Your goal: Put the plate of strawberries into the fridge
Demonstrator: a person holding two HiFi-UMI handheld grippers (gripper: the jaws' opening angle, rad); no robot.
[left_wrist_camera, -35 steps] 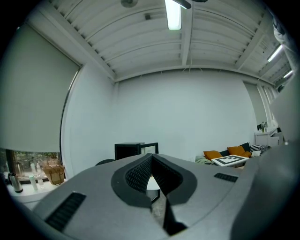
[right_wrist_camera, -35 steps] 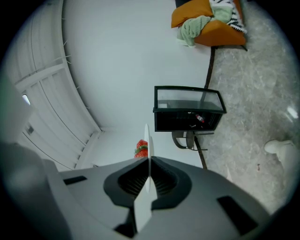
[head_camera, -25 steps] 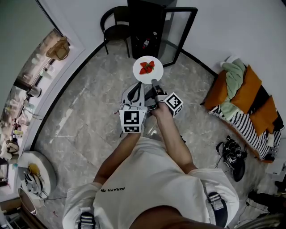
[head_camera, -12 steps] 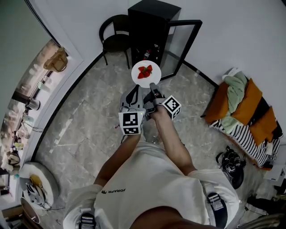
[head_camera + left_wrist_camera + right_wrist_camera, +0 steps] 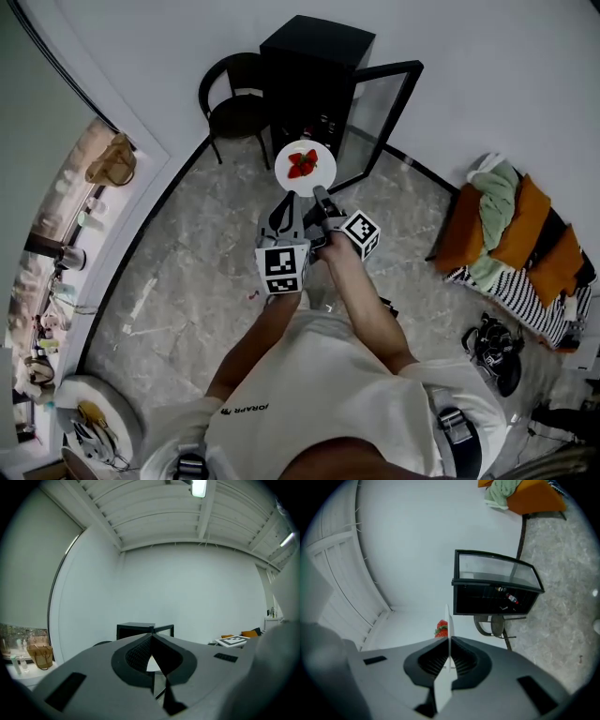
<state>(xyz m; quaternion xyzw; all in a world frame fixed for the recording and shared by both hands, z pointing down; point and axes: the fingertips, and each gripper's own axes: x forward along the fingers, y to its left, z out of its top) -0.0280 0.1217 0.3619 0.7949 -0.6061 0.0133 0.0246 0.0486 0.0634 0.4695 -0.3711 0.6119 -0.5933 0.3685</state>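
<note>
Red strawberries (image 5: 302, 164) on white plate (image 5: 315, 184), black fridge (image 5: 314, 56), black chair (image 5: 234, 105) left of it, grey marbled floor (image 5: 187, 244), orange cushions (image 5: 528, 204) and black-white striped cloth (image 5: 516, 286) right of it

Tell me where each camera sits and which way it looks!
Head view: on the person's head, looking steeply down at the round white plate of red strawberries and the black fridge with open glass door; white shirt, arms, left gripper and right gripper show.
Left gripper view: rides the left gripper, looking level past its closed jaws at the fridge and white wall.
Right gripper view: rides the right gripper, rolled sideways, looking past jaws clamped on the plate's rim toward the fridge.
Shared: all three see the fridge.
</note>
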